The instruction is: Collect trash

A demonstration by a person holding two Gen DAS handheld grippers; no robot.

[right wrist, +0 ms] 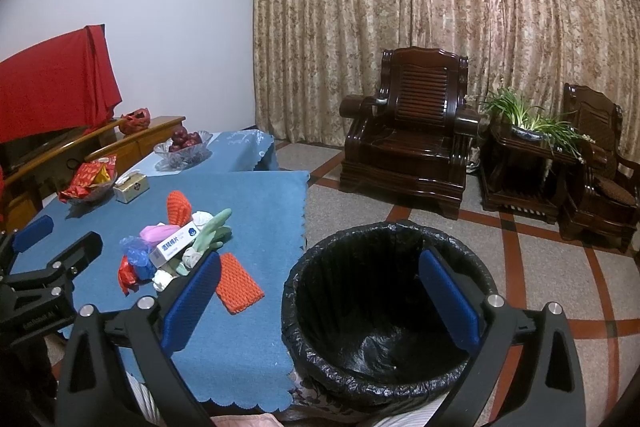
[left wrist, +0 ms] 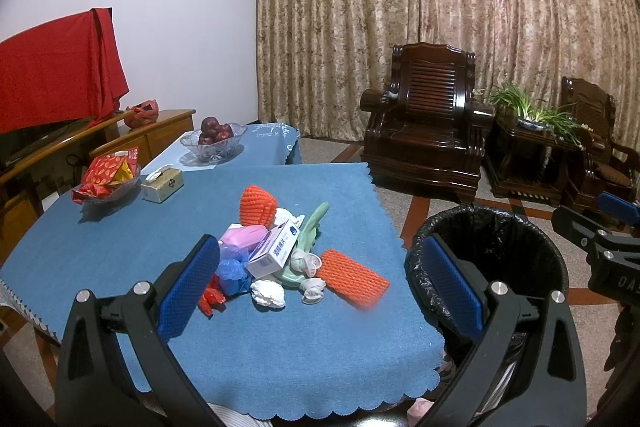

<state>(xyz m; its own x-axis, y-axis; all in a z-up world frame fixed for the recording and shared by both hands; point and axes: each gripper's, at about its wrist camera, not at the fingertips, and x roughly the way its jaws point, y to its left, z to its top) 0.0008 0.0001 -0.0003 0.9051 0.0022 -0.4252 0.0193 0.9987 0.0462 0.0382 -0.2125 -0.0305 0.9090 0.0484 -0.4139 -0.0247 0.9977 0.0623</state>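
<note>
I hold both grippers spread and empty above the table (left wrist: pixel 120 227): left gripper (left wrist: pixel 320 283) faces the trash pile (left wrist: pixel 276 255), so it can start picking. The bin (right wrist: pixel 384 307) sits at three o'clock of the pile, just off the table edge, under my right gripper (right wrist: pixel 320 299), handy for drops.

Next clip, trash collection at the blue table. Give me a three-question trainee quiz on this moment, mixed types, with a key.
1. True or false: the left hand-held gripper is holding trash.
2. The trash bin lined with a black bag is: A) full B) apparently empty C) tipped over.
3. Fill in: the flat orange foam net lies on the ___ side of the trash pile, toward the bin.

Key: 1 false, both the left and right hand-held gripper are open; 2 B; 3 right.
</note>
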